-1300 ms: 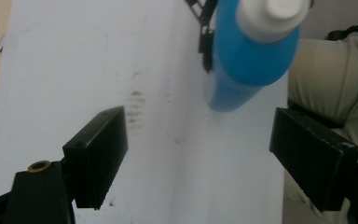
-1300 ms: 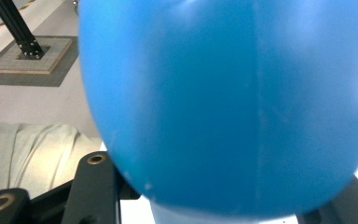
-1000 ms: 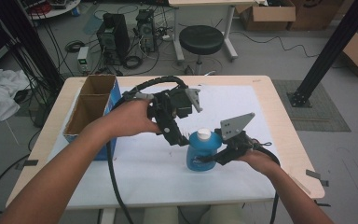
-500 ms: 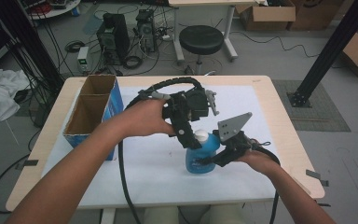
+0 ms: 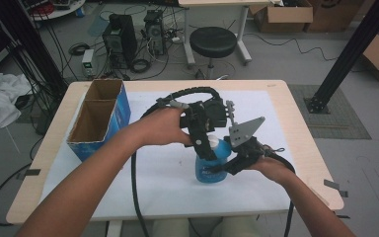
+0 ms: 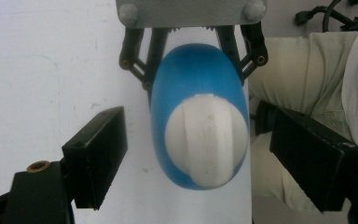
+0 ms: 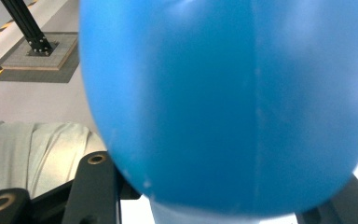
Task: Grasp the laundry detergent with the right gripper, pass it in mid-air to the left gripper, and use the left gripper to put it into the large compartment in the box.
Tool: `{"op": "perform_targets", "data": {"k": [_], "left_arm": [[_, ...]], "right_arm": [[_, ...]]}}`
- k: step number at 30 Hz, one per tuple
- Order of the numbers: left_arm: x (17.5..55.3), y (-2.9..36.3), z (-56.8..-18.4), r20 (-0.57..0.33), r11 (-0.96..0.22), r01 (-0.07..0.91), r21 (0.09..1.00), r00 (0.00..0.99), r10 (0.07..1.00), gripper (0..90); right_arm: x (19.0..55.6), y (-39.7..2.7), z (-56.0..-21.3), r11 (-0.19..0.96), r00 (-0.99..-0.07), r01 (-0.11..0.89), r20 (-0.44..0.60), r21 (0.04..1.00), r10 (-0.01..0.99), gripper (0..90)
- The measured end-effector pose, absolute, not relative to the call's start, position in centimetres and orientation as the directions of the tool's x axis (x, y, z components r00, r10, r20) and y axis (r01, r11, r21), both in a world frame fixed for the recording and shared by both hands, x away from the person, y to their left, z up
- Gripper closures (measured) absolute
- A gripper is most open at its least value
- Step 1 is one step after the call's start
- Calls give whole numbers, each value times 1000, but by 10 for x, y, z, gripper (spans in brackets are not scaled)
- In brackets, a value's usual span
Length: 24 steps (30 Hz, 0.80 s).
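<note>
A blue bottle (image 5: 212, 167) with a white cap (image 6: 206, 140) stands upright on the white sheet (image 5: 168, 182). My right gripper (image 5: 228, 167) is shut on the bottle's body from the right; its grey plate (image 6: 191, 11) and jaws show behind the bottle in the left gripper view. Up close, the bottle (image 7: 228, 102) sits between the right gripper's (image 7: 223, 205) jaws. My left gripper (image 6: 204, 156) points down over the cap. It is open, one jaw on each side of the cap with a gap to each, and shows above the bottle (image 5: 203, 138) from the high camera.
An open blue cardboard box (image 5: 98, 123) with two compartments stands at the table's left. The wooden table edge (image 5: 306, 143) runs on the right. The left gripper's black cable (image 5: 135, 197) hangs over the front. A stool (image 5: 213, 42) and computers stand on the floor beyond.
My left gripper has moved right and slightly down, from beside the bottle to directly over its cap. The right gripper and the bottle have stayed put.
</note>
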<state>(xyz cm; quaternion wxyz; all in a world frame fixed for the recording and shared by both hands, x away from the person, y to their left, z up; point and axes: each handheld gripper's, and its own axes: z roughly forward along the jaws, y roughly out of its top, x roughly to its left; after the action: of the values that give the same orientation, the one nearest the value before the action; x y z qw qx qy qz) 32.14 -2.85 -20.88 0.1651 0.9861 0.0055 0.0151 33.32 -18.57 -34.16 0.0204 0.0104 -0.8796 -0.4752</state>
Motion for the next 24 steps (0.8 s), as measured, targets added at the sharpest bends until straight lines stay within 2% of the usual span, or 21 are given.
{"op": "perform_targets", "data": {"k": [24], "left_arm": [[326,-42,-228,24,-968,-9,249,1000,-4,199]], "right_arm": [[336,-184,-337,552,-999,6,33,834,-39,444]]}}
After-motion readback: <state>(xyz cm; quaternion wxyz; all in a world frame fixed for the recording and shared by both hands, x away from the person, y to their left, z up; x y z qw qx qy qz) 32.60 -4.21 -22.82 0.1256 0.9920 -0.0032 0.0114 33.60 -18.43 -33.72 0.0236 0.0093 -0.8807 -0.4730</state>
